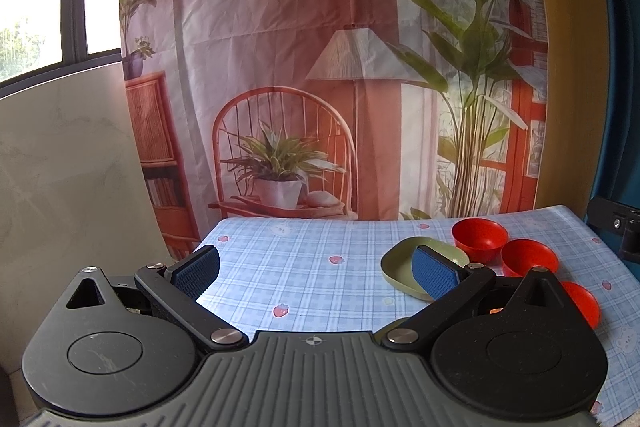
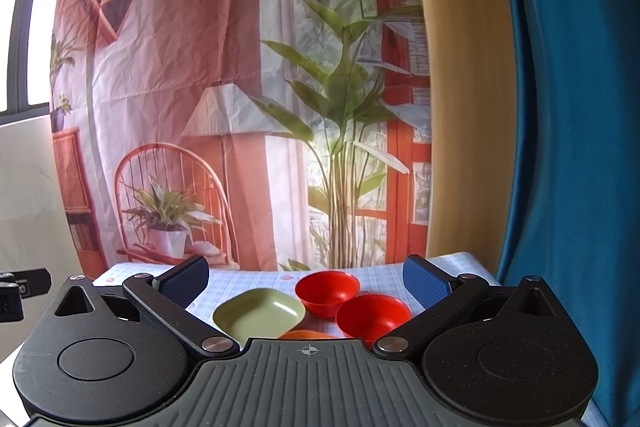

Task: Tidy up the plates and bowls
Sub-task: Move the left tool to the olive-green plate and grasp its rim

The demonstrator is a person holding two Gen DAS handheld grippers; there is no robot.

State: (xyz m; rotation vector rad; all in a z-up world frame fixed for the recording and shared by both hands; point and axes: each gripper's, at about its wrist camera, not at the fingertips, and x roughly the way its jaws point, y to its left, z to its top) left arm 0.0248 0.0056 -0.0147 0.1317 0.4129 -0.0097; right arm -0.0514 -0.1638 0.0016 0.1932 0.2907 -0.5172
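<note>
A green square plate (image 1: 400, 265) lies on the checked tablecloth (image 1: 300, 267), with three red bowls to its right: a far bowl (image 1: 478, 233), a middle bowl (image 1: 528, 255) and a near bowl (image 1: 584, 301). My left gripper (image 1: 318, 269) is open and empty above the cloth; its right finger (image 1: 436, 273) overlaps the plate in view. In the right wrist view the green plate (image 2: 260, 313), two red bowls (image 2: 328, 287) (image 2: 374, 313) and an orange-red rim (image 2: 306, 334) sit between the fingers of my open, empty right gripper (image 2: 306, 283).
A printed backdrop (image 1: 320, 67) hangs behind the table's far edge. A blue curtain (image 2: 568, 147) hangs at the right. The other gripper's black body (image 1: 616, 227) shows at the right edge. The cloth's left half holds nothing.
</note>
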